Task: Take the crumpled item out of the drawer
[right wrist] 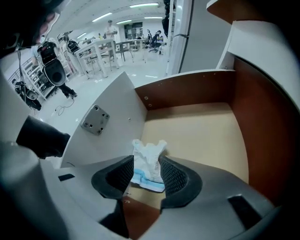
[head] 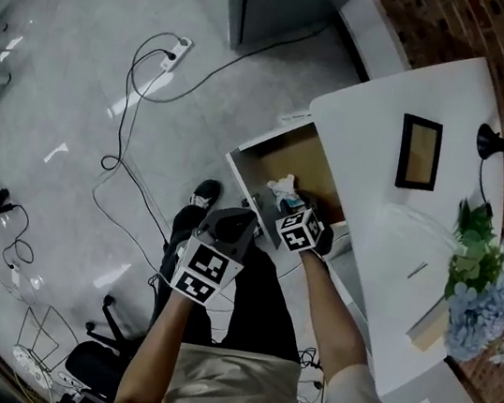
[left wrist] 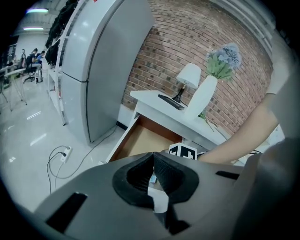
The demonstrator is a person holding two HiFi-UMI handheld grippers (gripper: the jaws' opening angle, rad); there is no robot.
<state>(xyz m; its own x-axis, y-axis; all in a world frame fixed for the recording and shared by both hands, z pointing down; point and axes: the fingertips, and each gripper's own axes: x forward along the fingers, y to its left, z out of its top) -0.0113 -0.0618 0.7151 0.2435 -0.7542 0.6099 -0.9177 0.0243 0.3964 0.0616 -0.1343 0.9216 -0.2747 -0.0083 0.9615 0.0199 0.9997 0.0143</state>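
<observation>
- The left gripper (head: 234, 222) hangs outside the drawer (head: 326, 184), over the floor. Its fingers are pressed together on nothing, and it has no part in this step.
- The right gripper (right wrist: 143, 174) reaches into the drawer with its fingers spread. The crumpled item (right wrist: 148, 158), white with a blue hem, stands on the drawer floor between them, close to the drawer's white panel. The pads do not seem to press it yet.
- To grasp well, I would close on the thick middle of the wad rather than the loose blue hem. Then lift straight up before drawing back, so that it clears the white panel.
- The left gripper view shows that gripper's own closed fingers, which look like one dark lump from the head. It does not show the item.
- Only the right gripper view shows the item framed between the fingers, with the drawer otherwise bare.
- Only the head view shows the counter (head: 368, 129) at the right. There the item is a pale scrap just beyond the right gripper.
</observation>
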